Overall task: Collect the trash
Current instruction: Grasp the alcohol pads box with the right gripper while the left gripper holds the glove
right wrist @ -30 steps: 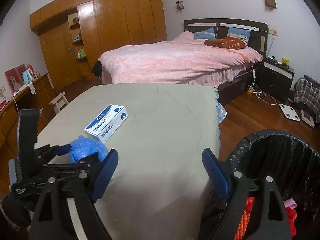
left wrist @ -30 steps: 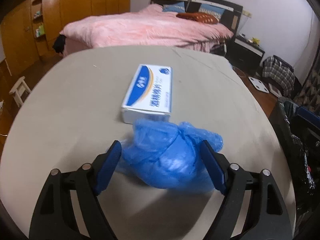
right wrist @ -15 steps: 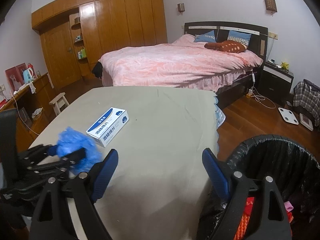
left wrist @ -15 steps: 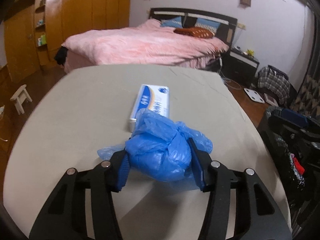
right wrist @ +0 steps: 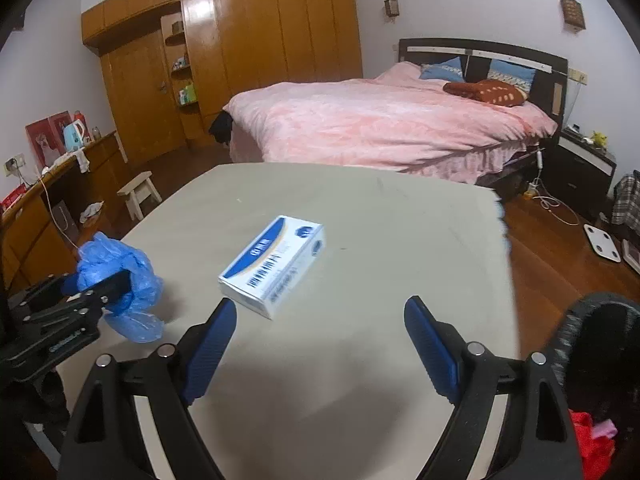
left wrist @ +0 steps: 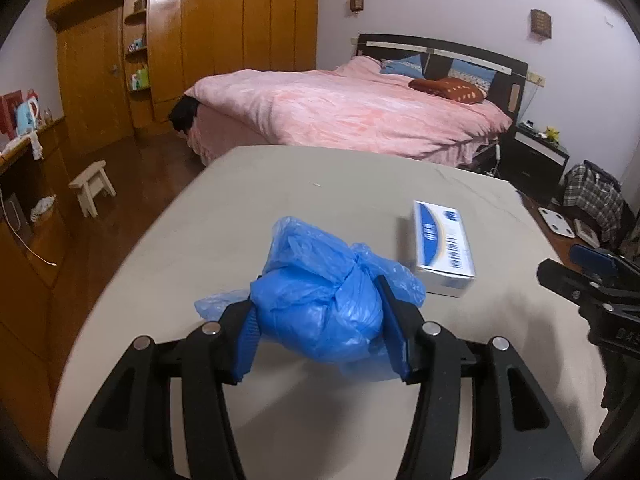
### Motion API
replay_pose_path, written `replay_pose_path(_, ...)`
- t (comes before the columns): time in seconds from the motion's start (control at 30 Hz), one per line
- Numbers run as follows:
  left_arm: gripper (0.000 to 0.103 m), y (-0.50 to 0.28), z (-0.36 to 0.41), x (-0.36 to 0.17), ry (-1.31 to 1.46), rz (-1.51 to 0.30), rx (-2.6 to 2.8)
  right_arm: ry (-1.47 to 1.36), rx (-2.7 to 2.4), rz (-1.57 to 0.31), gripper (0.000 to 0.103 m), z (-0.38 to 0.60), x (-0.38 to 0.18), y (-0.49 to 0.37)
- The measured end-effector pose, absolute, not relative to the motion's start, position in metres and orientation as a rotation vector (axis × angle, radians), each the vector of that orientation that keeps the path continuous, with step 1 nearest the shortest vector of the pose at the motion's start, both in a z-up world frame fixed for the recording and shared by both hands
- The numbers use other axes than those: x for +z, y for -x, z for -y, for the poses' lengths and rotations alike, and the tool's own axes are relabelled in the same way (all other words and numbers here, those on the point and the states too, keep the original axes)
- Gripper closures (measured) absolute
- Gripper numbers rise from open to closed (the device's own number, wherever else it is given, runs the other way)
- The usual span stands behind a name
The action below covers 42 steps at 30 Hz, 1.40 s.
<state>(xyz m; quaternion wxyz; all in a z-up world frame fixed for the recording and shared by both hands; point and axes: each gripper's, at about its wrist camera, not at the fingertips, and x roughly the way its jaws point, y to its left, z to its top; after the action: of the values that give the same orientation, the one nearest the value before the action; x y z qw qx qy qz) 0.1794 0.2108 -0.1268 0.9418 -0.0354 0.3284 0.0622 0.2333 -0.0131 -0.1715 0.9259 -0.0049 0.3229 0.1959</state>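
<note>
My left gripper (left wrist: 320, 320) is shut on a crumpled blue plastic bag (left wrist: 320, 304) and holds it above the beige table (left wrist: 280, 184). The bag also shows in the right wrist view (right wrist: 116, 280), held at the left. A white and blue box (right wrist: 274, 264) lies on the table; in the left wrist view it (left wrist: 442, 252) sits right of the bag. My right gripper (right wrist: 320, 344) is open and empty, just in front of the box. A black trash bin (right wrist: 596, 360) stands at the table's right edge.
A bed with a pink cover (right wrist: 380, 120) stands beyond the table. A small white stool (right wrist: 138, 194) and a wooden side counter (right wrist: 48, 200) are to the left. A wooden wardrobe (right wrist: 240, 52) lines the back wall. A scale (right wrist: 602, 240) lies on the floor right.
My left gripper closed on the blue bag and lifted it off the table, moving left of the box. My right gripper swung left from the bin toward the box.
</note>
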Motion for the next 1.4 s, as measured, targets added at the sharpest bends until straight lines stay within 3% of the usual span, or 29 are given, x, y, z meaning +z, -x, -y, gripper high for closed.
replay_pose_path(0.47, 0.051, -0.201, -0.261, -0.135, 0.110, -0.679, 0.178, 0.050, 0.408, -0.752, 0.019, -0.060, -0.204, -0.275)
replay_pose_path(1.13, 0.049, -0.211, -0.239, -0.143, 0.110, -0.689, 0.132, 0.041, 0.392, -0.797, 0.019, -0.027, -0.210, -0.281)
replay_pose_path(1.3, 0.049, -0.208, -0.237, -0.140, 0.107, -0.685, 0.141, 0.036, 0.411, -0.833, 0.029, -0.035, -0.217, -0.298)
replay_pose_path(1.4, 0.049, -0.207, -0.236, -0.140, 0.106, -0.688, 0.143, 0.037, 0.419, -0.857, 0.044, -0.037, -0.222, -0.304)
